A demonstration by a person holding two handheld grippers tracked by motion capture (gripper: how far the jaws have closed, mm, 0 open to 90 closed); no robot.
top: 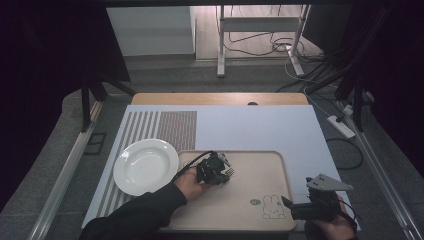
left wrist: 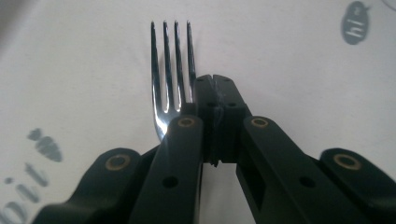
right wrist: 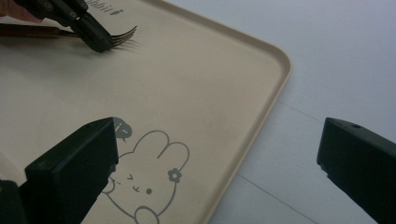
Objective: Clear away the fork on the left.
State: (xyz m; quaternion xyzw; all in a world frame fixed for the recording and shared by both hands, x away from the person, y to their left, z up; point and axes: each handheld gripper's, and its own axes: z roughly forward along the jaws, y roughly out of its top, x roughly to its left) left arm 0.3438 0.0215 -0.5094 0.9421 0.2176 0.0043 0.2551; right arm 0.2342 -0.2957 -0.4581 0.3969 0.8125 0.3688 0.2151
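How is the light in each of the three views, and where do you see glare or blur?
High view: dim, dark at both sides, the white plate brightest. Left gripper view: glare streaks on the fork, the tray's prints soft. Right gripper view: even light, a faint shadow under the fork's tines, the right gripper itself slightly blurred.

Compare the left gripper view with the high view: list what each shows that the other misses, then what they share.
Left gripper view alone: the four shiny tines of the silver metal fork seen close, beside the left hand-held gripper, whose jaws are closed together, and grey "hi" lettering printed on the tray.

High view alone: the round white ceramic plate, the right hand-held gripper over the rabbit drawing, the striped mat and the floor cables.

Both: the fork, the left hand-held gripper and the beige rectangular tray.
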